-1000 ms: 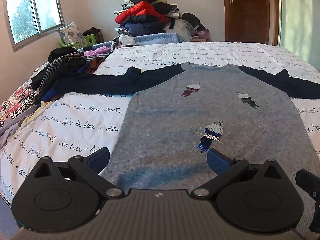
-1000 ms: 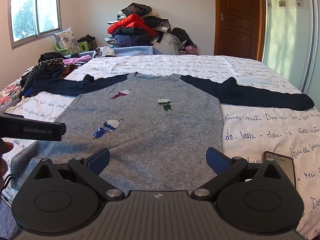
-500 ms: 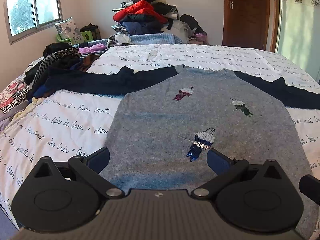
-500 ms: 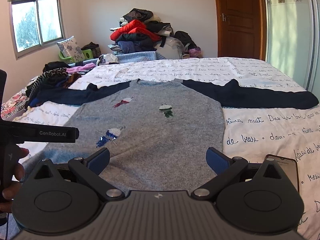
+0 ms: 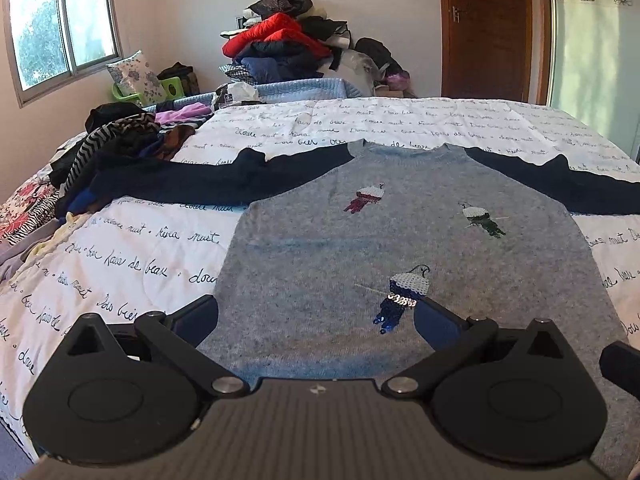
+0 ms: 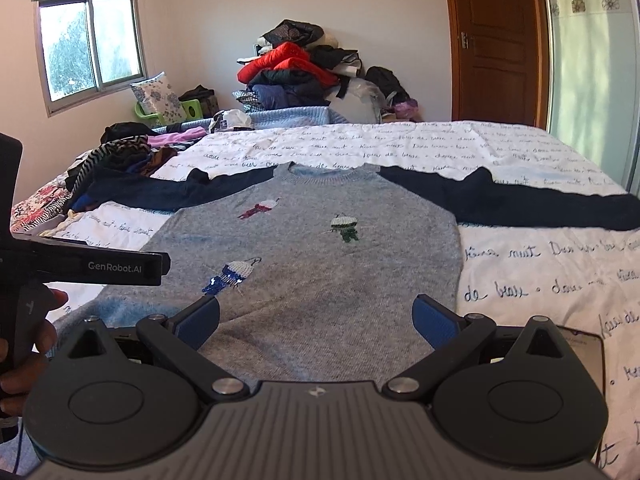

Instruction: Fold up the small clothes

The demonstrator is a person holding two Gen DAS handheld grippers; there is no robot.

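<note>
1. Fingers of the left gripper stand wide apart with nothing between them, above the lower edge of the sweater.
2. Fingers of the right gripper are likewise spread and empty, over the sweater's lower right part.
3. Spread flat and face up on the bed, the grey sweater has dark navy sleeves stretched out to both sides and three sequinned bird motifs on its front.
4. A person's hand grips the left gripper at the left edge of the right wrist view.
5. A phone lies on the bedcover just right of the right gripper.
6. A heap of clothes sits at the bed's far left; another pile rises against the back wall.
</note>
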